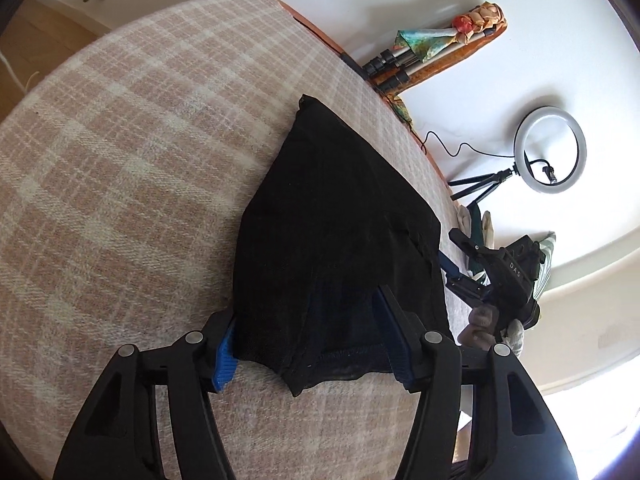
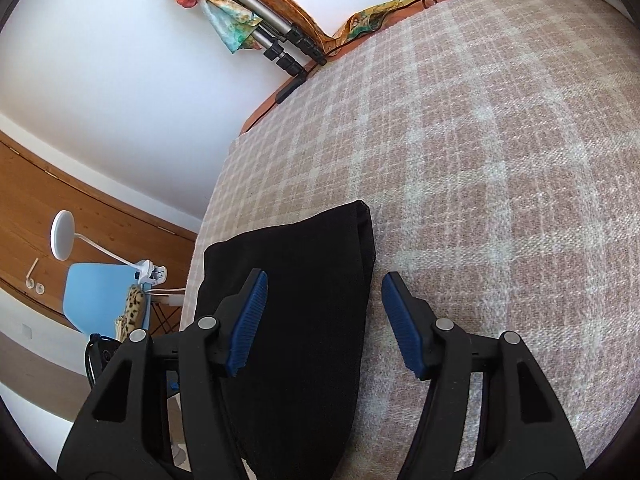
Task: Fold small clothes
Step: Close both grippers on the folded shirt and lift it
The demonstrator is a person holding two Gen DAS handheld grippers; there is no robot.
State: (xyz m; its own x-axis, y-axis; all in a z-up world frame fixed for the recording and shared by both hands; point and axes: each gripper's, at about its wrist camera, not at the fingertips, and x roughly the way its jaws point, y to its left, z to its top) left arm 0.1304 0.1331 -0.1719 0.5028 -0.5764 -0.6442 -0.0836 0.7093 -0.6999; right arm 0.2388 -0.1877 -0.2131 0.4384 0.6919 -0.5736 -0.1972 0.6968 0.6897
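A small black garment lies on the pink-and-cream plaid blanket. My left gripper is wide open, and the garment's near hem lies between its blue pads, draped over them. In the right wrist view the same black garment lies folded flat near the blanket's left edge. My right gripper is open just above it, its left pad over the cloth and its right pad over bare blanket. The right gripper also shows in the left wrist view, held by a hand beyond the garment.
A ring light on a tripod stands by the white wall. A folded tripod with colourful cloth leans at the bed's far edge. A blue chair and a white lamp stand beside the bed.
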